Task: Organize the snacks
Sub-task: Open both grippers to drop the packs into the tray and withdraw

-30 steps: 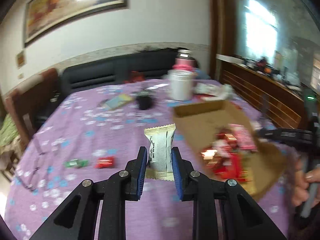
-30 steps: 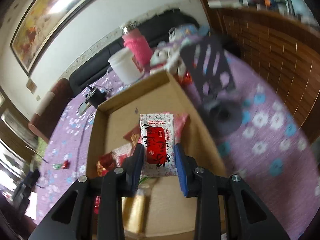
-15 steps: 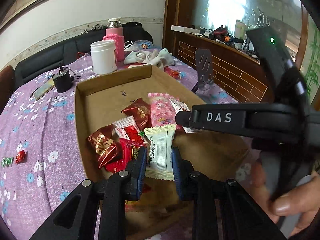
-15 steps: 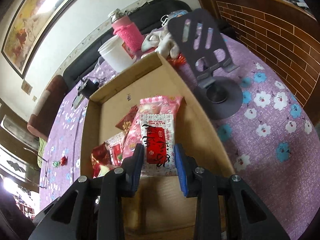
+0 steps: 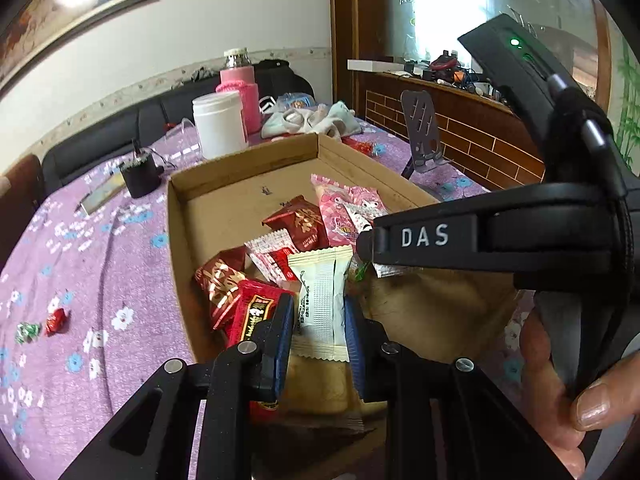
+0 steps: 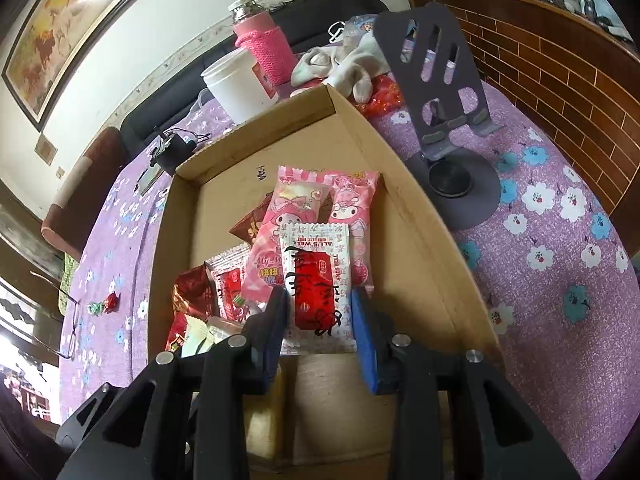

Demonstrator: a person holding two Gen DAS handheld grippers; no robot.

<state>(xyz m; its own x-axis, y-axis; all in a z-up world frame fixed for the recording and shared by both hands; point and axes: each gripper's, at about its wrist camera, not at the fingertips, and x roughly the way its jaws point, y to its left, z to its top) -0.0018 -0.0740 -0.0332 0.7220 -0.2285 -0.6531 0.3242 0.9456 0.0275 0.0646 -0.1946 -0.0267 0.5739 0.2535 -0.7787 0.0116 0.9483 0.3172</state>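
Note:
A shallow cardboard box [image 5: 240, 168] [image 6: 404, 200] on the purple flowered table holds several snack packets. My left gripper [image 5: 318, 320] is shut on a cream-white snack packet [image 5: 320, 292], held over the near end of the box. My right gripper [image 6: 320, 312] is shut on a white and red snack packet [image 6: 316, 284], held over the pink packets [image 6: 304, 208] in the box. The right gripper's arm [image 5: 480, 236], marked DAS, crosses the left wrist view. Two small wrapped candies [image 5: 44, 324] [image 6: 104, 304] lie on the table left of the box.
A white jar [image 5: 220, 124] [image 6: 240, 84], a pink-sleeved bottle [image 6: 264, 44], a cloth bundle [image 6: 344, 60] and a small black device [image 5: 140, 172] stand beyond the box. A grey phone stand [image 6: 444, 92] stands right of it. Glasses [image 6: 68, 320] lie at the table's left edge.
My left gripper has swung right with the cream packet, from over the bare table to over the box. My right gripper has drawn back toward the box's near end with its packet.

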